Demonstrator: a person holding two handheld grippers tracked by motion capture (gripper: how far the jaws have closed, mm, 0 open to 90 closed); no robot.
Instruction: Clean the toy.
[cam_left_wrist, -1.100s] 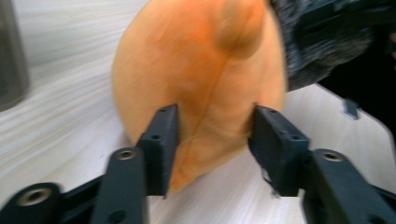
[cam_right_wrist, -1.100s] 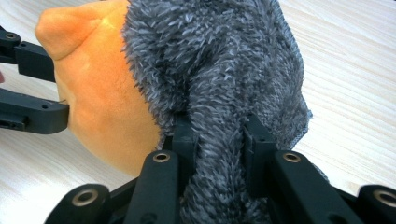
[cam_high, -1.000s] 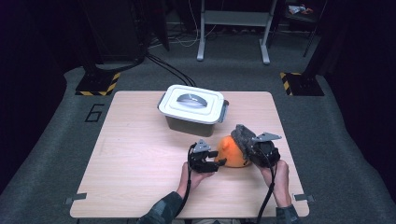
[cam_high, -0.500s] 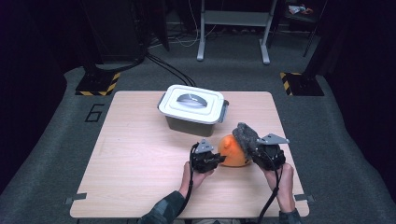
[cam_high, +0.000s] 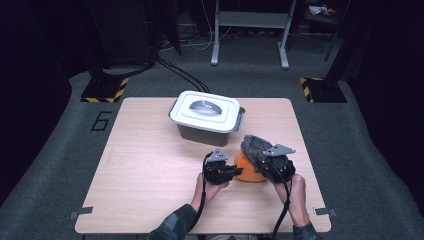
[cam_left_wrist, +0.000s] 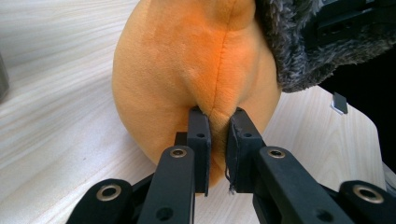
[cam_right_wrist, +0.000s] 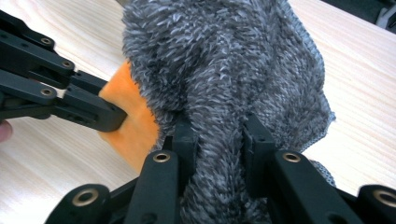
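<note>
orange plush body (cam_left_wrist: 187, 60) pinched by left gripper (cam_left_wrist: 218, 135), its jaws just closed; right gripper (cam_right_wrist: 218, 140) at three o'clock clamps grey furry cover (cam_right_wrist: 233, 60); next, peel apart.

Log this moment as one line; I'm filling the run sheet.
left gripper: shut on orange plush toy | right gripper: shut on grey fuzzy cover | toy on wooden table, beside lidded white box
</note>
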